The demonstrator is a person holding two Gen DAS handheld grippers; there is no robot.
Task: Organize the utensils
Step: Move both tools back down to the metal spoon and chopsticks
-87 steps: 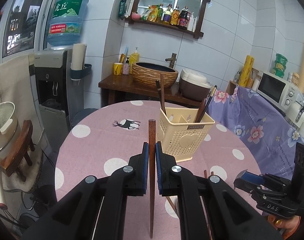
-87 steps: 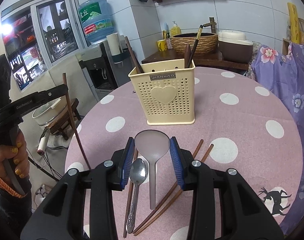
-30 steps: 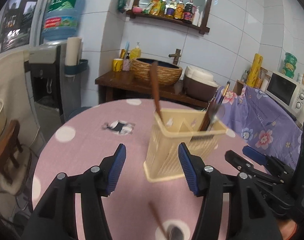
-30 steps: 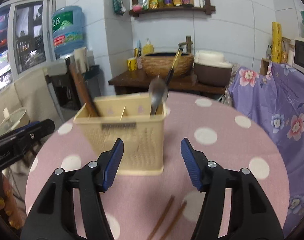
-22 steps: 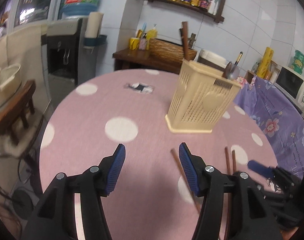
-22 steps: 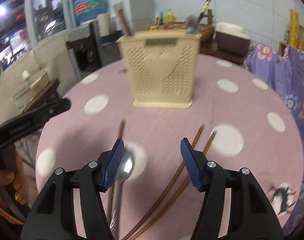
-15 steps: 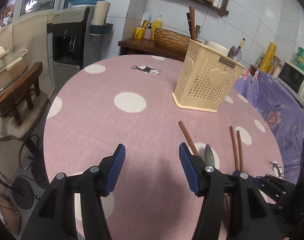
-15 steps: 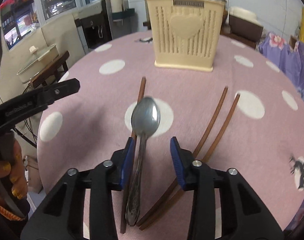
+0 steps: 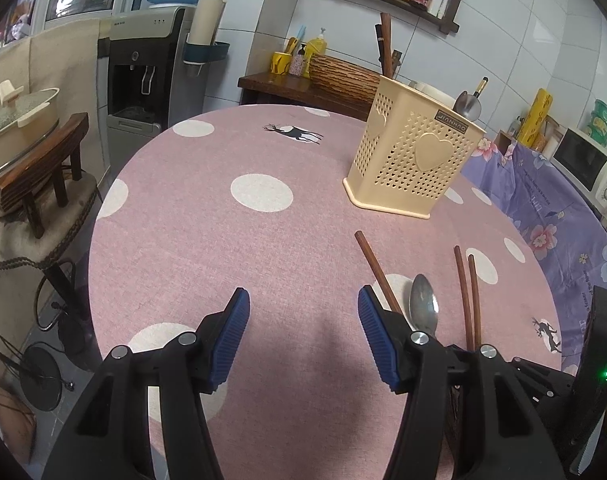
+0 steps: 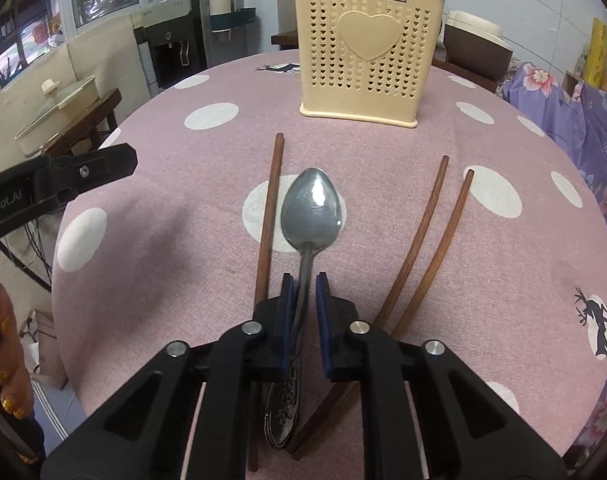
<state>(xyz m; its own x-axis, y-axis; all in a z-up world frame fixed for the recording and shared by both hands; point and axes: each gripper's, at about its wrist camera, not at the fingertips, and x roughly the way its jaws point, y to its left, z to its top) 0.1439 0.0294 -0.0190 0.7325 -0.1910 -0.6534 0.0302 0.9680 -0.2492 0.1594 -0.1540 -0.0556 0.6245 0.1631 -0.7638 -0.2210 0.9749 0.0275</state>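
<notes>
A metal spoon (image 10: 312, 210) lies on the pink dotted tablecloth (image 10: 175, 184). My right gripper (image 10: 302, 292) has its blue pads closed around the spoon's handle. A single brown chopstick (image 10: 268, 216) lies just left of the spoon, and two more chopsticks (image 10: 431, 232) lie to its right. The cream utensil holder (image 10: 369, 46) stands upright at the far side with a spoon and chopsticks in it. In the left wrist view my left gripper (image 9: 301, 332) is open and empty above bare cloth, left of the spoon (image 9: 422, 308); the holder (image 9: 413, 160) stands ahead to the right.
The left gripper's arm (image 10: 55, 188) reaches in over the table's left edge. A purple flowered cloth (image 9: 551, 208) covers furniture to the right. A water dispenser (image 9: 151, 68) and a stool with a pot (image 9: 27, 136) stand beyond the table's left rim.
My right gripper dropped from the holder to the table and closed its pads around the spoon's handle. My left gripper released its chopstick into the holder, drew back and stays open.
</notes>
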